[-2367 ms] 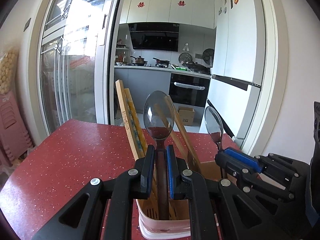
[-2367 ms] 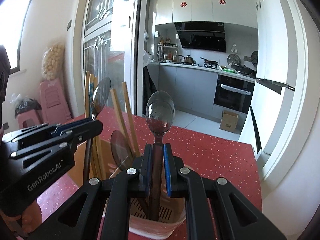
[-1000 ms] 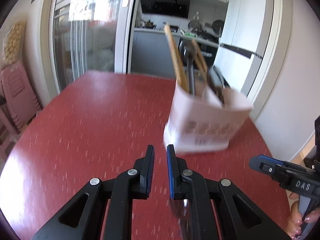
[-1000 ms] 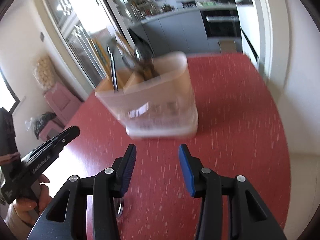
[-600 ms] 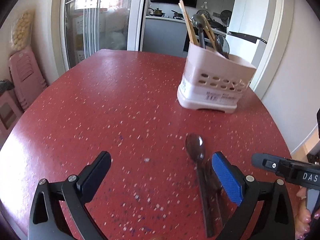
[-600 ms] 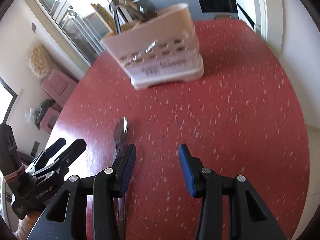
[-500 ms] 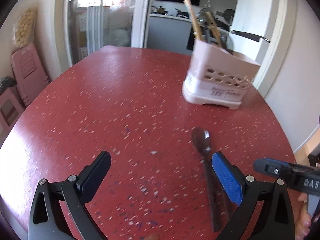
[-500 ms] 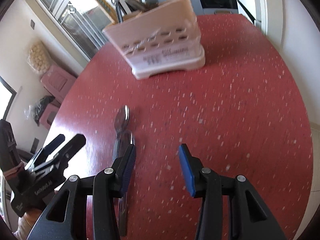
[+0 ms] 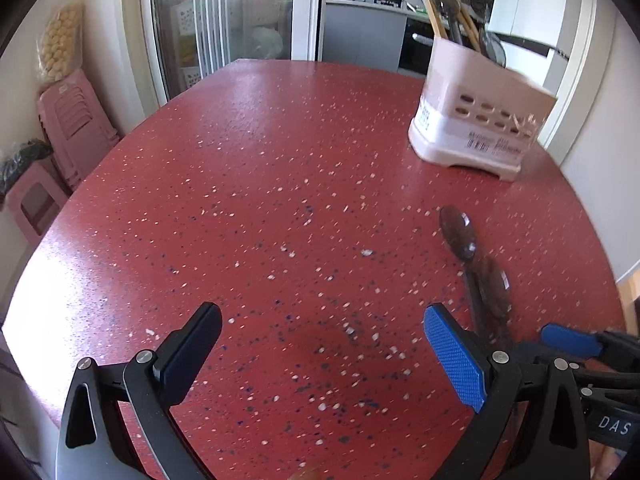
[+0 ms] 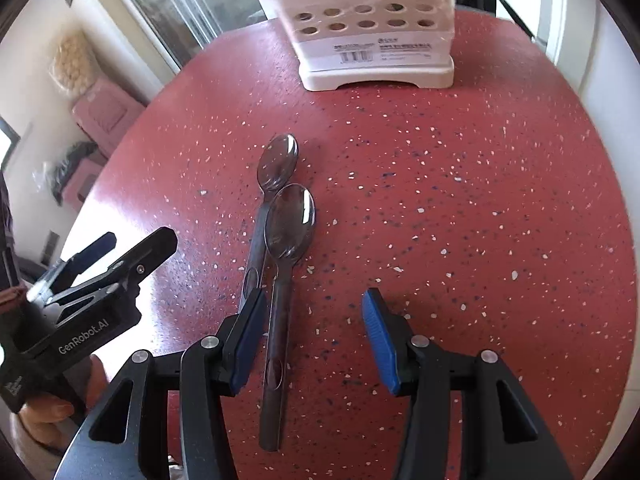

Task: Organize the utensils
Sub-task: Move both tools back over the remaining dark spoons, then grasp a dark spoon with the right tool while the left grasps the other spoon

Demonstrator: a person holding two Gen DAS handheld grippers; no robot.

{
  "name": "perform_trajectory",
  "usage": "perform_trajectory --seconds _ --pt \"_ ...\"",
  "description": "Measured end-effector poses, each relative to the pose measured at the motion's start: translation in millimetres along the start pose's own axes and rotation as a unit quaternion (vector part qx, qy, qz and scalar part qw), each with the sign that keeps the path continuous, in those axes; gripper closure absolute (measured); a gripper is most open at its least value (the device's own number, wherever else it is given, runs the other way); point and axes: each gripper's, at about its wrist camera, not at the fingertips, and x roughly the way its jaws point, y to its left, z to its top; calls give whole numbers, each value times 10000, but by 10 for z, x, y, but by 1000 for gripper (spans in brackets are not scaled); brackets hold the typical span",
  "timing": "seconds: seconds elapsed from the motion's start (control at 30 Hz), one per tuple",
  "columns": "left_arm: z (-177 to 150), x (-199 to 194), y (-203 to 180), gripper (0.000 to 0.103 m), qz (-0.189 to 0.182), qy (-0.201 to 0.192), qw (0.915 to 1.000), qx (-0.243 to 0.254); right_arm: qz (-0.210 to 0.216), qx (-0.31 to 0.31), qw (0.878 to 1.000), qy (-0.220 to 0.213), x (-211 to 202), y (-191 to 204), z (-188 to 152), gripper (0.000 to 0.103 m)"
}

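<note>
A speckled red table [image 9: 256, 184] is filling both views, kitchen behind. Only the right wrist view is showing both spoons [image 10: 285, 216] clearly, lying before the caddy [image 10: 372, 40]. Left gripper [image 9: 322, 346] is gaping empty; right gripper [image 10: 314, 340], just widening, is straddling one spoon's handle, gripping nothing.

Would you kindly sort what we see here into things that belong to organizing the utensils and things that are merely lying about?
Belongs to the job:
- two spoons lying side by side on the red table
- utensil holder with chopsticks

Just lying about:
- pink stools
- yellowish bag
- dark bag
</note>
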Motion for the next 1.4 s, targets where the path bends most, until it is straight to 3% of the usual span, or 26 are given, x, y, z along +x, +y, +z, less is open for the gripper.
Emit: perform_trajectory --seconds 0.37,0.57,0.73,0.8,0.83,0.87,0.93,1.2,1.4 --pt "-40 11 99 0 28 91 9999 -82 -1021 -556 9932 104 92 283 -38 49" --pt "-43 -27 138 0 43 47 10000 -65 -1154 -448 9922 179 133 343 69 50" --pt "-45 -61 165 0 50 -4 10000 -39 -1107 -434 9923 360 167 357 171 54" --pt "-36 -69 156 0 68 -19 10000 4 -1087 -458 9923 381 177 338 198 67" --pt "-30 -70 151 0 83 -20 10000 25 -1085 -474 9922 394 177 331 208 69" --pt "-20 -73 135 0 93 -18 9999 54 -1071 -482 9923 401 175 320 215 80" --pt "-5 -74 106 0 68 -14 9999 100 -1011 -475 9929 401 166 302 218 90" --pt "105 10 -201 0 -447 281 9978 405 -385 -48 9991 193 40 -25 164 91" --pt "222 175 -532 0 -745 660 9931 627 -195 247 9995 -41 -157 -363 157 91"
